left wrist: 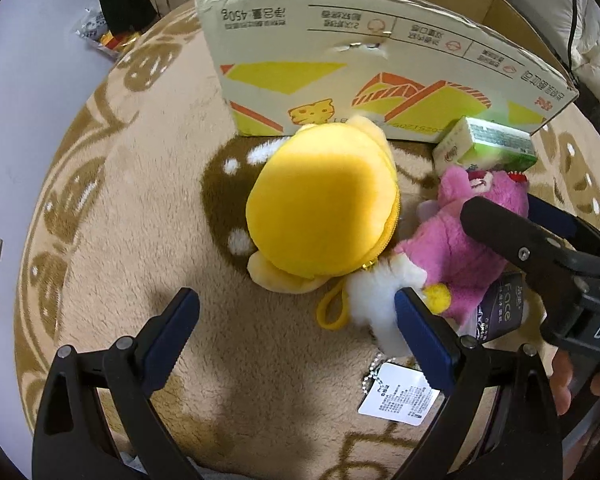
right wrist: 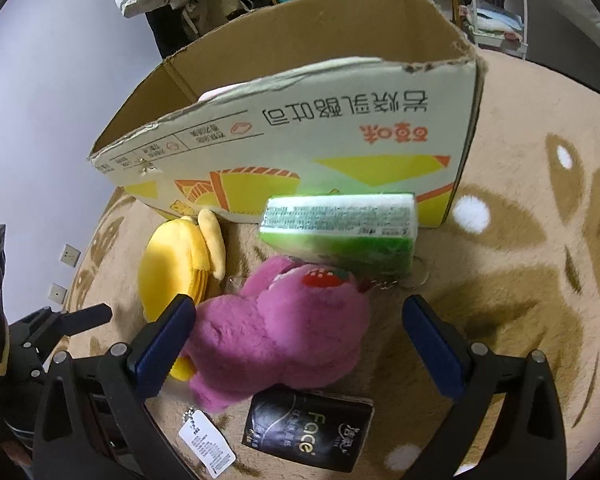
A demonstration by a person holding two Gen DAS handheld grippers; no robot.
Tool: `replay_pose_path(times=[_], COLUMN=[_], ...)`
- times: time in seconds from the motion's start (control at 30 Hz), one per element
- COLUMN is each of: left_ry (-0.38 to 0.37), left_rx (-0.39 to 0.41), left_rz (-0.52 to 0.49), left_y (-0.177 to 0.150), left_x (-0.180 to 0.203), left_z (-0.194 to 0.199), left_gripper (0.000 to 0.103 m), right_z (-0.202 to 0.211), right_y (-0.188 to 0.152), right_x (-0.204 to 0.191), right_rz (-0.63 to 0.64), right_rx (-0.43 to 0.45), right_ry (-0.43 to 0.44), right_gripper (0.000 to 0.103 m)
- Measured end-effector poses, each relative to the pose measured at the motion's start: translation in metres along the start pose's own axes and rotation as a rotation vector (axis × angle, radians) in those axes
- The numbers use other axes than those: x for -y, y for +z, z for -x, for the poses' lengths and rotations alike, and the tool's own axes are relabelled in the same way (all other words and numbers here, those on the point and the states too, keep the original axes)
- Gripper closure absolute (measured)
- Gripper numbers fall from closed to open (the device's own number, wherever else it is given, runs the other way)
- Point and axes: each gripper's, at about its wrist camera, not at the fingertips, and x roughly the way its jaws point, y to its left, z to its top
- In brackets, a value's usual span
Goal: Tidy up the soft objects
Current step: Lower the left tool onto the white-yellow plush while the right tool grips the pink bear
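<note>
The right gripper [right wrist: 296,344] is spread wide around a pink plush bear [right wrist: 284,332], apparently ready to close on it. The left gripper [left wrist: 296,320] hangs open and empty just short of a yellow plush pouch [left wrist: 324,216]. Both toys lie on a beige rug [left wrist: 140,200] beside a cardboard box [right wrist: 300,140], likely their destination. The box's contents are mostly hidden.

Beige plush rug [left wrist: 148,208] with brown patterning covers the floor; pale wall [left wrist: 24,92] (two outlets); cluttered shelving [right wrist: 496,4] behind.
</note>
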Motion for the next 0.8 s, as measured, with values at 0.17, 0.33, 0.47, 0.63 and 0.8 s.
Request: replay_pose_path(times=[0.17, 0.33, 0.47, 0.63, 0.8], left_ry=[-0.022, -0.040, -0.082, -0.144, -0.146], left_rx=[-0.001, 0.001, -0.005, -0.007, 0.013], left_rz=[-0.005, -0.011, -0.002, -0.001, -0.052], left_y=[0.001, 0.000, -0.001, -0.003, -0.004], left_x=[-0.002, 0.005, 0.007, 0.009, 0.020], left_z=[-0.002, 0.000, 0.002, 0.006, 0.011], left_gripper=[0.009, 0.014, 0.033, 0.058, 0.065], right_z=[-0.003, -0.013, -0.018, -0.019, -0.018], right_y=[-0.001, -0.004, -0.006, -0.006, -0.005], right_x=[-0.005, -0.012, -0.016, -0.016, -0.017], right_rz=[0.019, 0.043, 0.037, 0.040, 0.035], right_rx=[-0.010, -0.038, -0.042, -0.049, -0.042], right_ry=[0.002, -0.012, -0.011, 0.003, 0.002], right_gripper=[0.000, 0.000, 0.000, 0.005, 0.008])
